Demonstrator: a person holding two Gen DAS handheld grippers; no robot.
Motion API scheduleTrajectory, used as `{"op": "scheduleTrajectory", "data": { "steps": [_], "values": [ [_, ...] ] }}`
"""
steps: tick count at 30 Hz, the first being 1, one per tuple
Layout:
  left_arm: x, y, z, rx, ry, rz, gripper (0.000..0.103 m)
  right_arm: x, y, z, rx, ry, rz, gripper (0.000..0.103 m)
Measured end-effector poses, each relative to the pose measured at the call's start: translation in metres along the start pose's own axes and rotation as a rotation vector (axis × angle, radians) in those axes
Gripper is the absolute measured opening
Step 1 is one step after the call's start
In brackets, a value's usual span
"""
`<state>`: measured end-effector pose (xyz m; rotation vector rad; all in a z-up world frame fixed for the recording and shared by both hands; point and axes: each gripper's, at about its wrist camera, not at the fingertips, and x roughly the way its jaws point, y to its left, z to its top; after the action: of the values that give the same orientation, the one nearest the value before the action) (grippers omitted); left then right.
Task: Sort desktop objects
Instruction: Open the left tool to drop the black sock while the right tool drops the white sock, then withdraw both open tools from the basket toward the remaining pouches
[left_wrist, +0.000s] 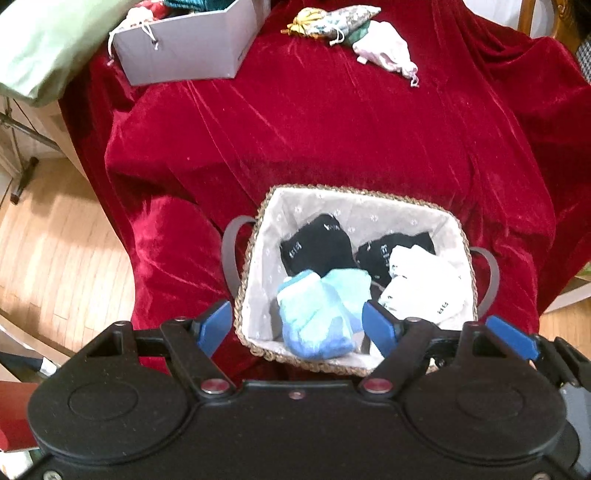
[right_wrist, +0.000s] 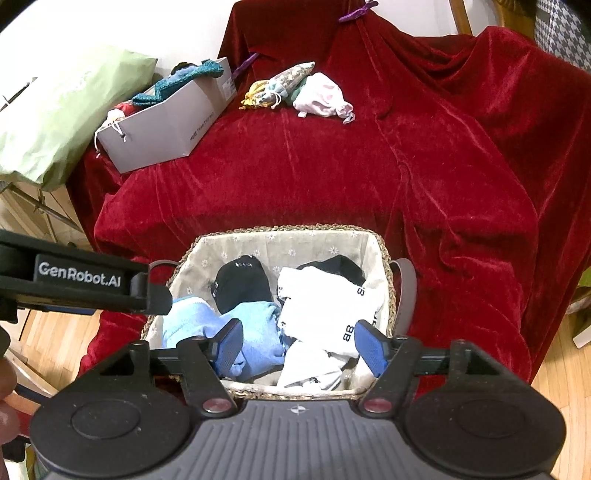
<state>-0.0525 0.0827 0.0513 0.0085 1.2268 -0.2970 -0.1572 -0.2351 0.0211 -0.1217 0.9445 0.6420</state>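
Observation:
A woven basket (left_wrist: 258, 229) (right_wrist: 384, 254) with a pale lining stands at the near edge of the red-draped table. It holds black socks (left_wrist: 317, 243) (right_wrist: 240, 280), light blue socks (left_wrist: 317, 317) (right_wrist: 258, 328) and white socks (left_wrist: 424, 284) (right_wrist: 325, 299). My left gripper (left_wrist: 297, 325) is open and empty, just above the basket's near side over the blue socks. My right gripper (right_wrist: 297, 347) is open and empty, above the basket's near side between the blue and white socks. The left gripper's body (right_wrist: 77, 280) shows at the left of the right wrist view.
A grey cardboard box (left_wrist: 192, 48) (right_wrist: 166, 125) with knitted items stands at the far left. Several small drawstring pouches (left_wrist: 384, 48) (right_wrist: 321, 96) lie at the far middle. A green bag (left_wrist: 44, 48) (right_wrist: 59, 110) sits beyond the table's left edge. Wooden floor lies below.

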Motion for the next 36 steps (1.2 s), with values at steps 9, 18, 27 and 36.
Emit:
{"op": "scheduleTrajectory", "data": {
  "steps": [9, 18, 27, 36],
  "values": [
    [0.006, 0.001, 0.006, 0.034, 0.064, -0.031, 0.075, 0.004, -0.005, 0.012, -0.007, 0.075, 0.068, 0.07],
    [0.027, 0.003, 0.031, 0.033, 0.286, -0.097, 0.075, 0.014, 0.007, 0.039, -0.152, 0.241, 0.151, 0.072],
    [0.056, 0.022, 0.049, -0.159, 0.473, -0.075, 0.077, 0.035, 0.023, 0.058, -0.232, 0.461, 0.221, 0.073],
    [0.052, 0.013, 0.087, -0.013, 0.35, 0.035, 0.078, 0.054, 0.014, 0.105, -0.191, 0.517, 0.135, 0.078]
  ]
}}
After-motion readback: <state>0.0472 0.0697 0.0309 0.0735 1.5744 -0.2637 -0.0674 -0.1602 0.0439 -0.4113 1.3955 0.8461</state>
